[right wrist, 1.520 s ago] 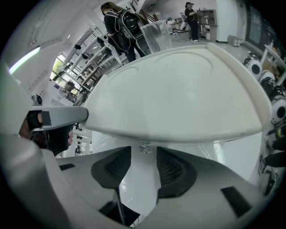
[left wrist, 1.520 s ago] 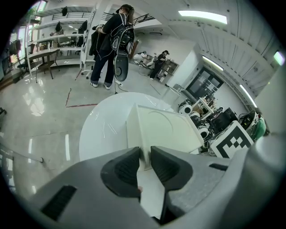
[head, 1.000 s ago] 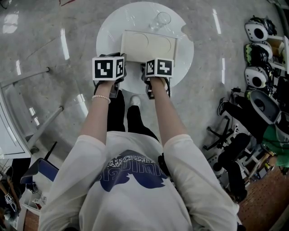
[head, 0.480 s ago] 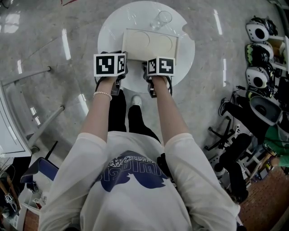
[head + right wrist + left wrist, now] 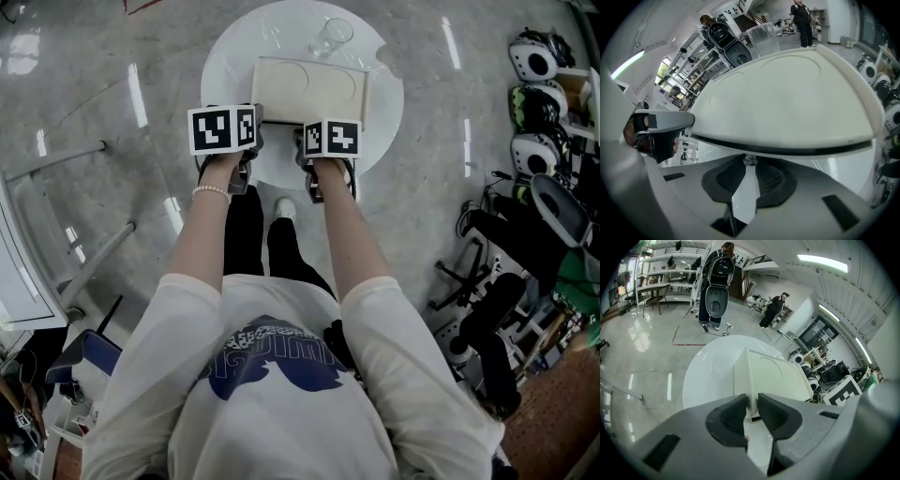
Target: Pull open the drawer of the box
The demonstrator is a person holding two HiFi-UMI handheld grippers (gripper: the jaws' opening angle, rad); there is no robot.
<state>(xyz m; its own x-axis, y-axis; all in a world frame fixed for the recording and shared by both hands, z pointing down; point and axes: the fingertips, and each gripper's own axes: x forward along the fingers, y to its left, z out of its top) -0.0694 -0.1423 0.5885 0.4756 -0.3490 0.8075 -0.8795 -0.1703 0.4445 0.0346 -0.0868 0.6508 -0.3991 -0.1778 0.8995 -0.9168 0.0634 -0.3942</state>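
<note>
Grey jaws of the right gripper (image 5: 749, 165) pinch the small metal knob (image 5: 750, 160) on the drawer (image 5: 811, 157), which sits shut in the front of the cream box (image 5: 309, 89), with a thin dark seam showing under the box's top. Just beside it, the left gripper (image 5: 752, 402) is clamped on the box's near left corner. The box stands on the round white table (image 5: 234, 56), with a clear glass (image 5: 330, 37) just behind it.

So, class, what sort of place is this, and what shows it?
Probably a robotics lab or workshop: racked helmet-like gear, equipment shelves along the wall, and a wide polished floor.
</note>
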